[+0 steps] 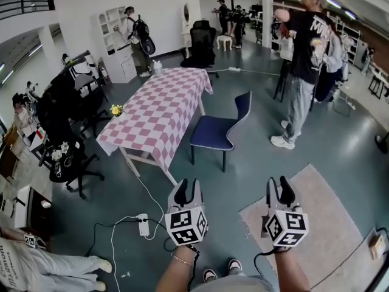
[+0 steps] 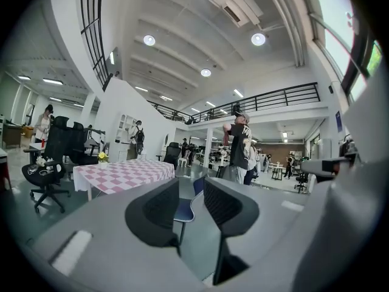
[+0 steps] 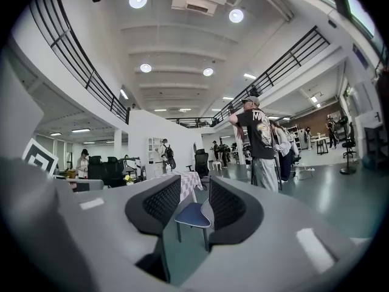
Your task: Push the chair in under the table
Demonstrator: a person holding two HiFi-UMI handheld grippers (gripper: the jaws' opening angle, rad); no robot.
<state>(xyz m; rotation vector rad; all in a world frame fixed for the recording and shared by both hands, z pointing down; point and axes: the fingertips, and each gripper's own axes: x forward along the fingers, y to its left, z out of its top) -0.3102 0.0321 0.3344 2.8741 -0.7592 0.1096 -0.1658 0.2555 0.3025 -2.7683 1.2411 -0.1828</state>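
Note:
A blue chair [image 1: 217,130] stands on the grey floor to the right of a long table [image 1: 159,109] under a pink-and-white checked cloth. It is pulled out, seat towards the table, with a gap between them. My left gripper [image 1: 187,191] and right gripper [image 1: 281,187] hover side by side well short of the chair, both open and empty. In the left gripper view the chair [image 2: 184,210] shows far off between the open jaws of the gripper [image 2: 191,190], with the table [image 2: 121,174] to the left. In the right gripper view the chair [image 3: 193,215] sits between the jaws of that gripper [image 3: 194,190].
A person in a black shirt [image 1: 304,59] stands right of the chair. A beige rug [image 1: 307,221] lies under my right gripper. A power strip with white cables [image 1: 143,224] lies on the floor at the left. Black office chairs [image 1: 67,157] crowd the table's left side.

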